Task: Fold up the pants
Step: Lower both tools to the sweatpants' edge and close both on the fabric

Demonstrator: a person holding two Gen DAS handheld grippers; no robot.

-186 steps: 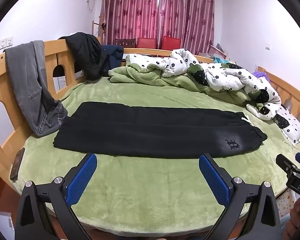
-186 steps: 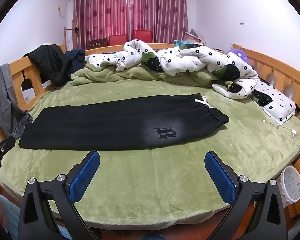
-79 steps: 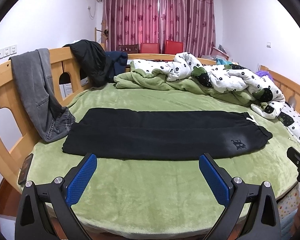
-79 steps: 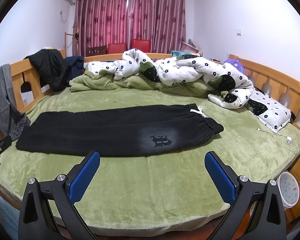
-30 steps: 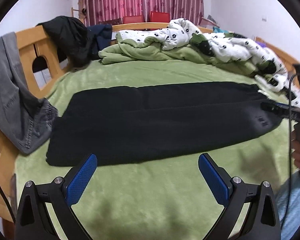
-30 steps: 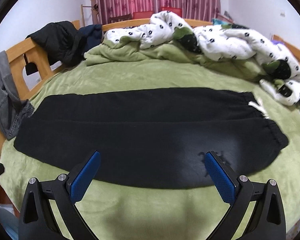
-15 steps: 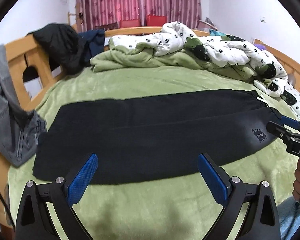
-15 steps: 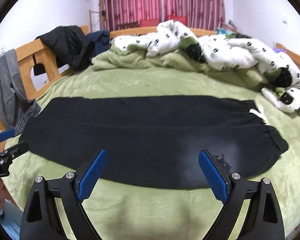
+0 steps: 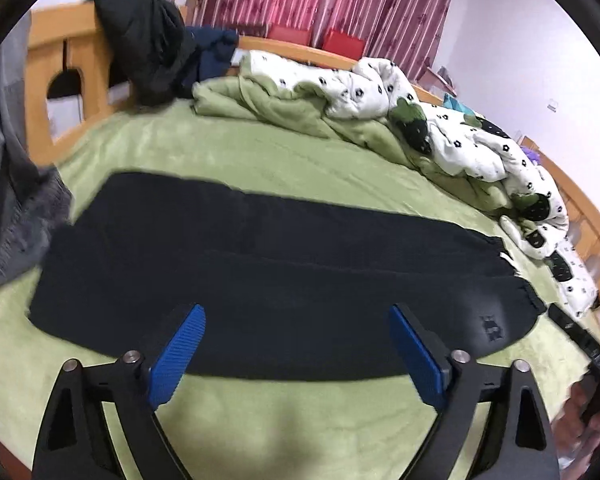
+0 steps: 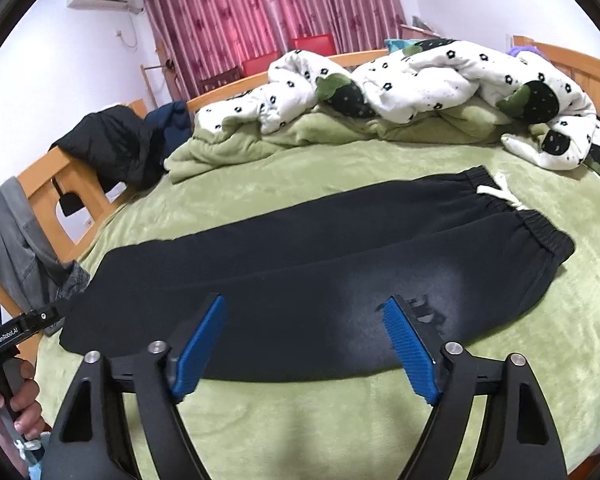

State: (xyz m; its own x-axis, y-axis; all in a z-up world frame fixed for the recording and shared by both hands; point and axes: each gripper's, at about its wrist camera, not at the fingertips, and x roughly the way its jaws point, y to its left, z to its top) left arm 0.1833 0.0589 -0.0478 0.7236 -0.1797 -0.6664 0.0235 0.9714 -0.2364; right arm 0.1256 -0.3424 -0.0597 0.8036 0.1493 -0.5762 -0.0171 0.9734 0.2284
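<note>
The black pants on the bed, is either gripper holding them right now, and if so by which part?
Neither. The left gripper and right gripper are both closing over the near edge of the black pants, but their pads are not pressing the fabric.

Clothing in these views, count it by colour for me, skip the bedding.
Black: 2, the pants lying flat on the bed and a jacket on the wooden frame.
Grey: 1, jeans hung over the rail.
Navy: 1, a garment beside the jacket.
Total: 4.
</note>
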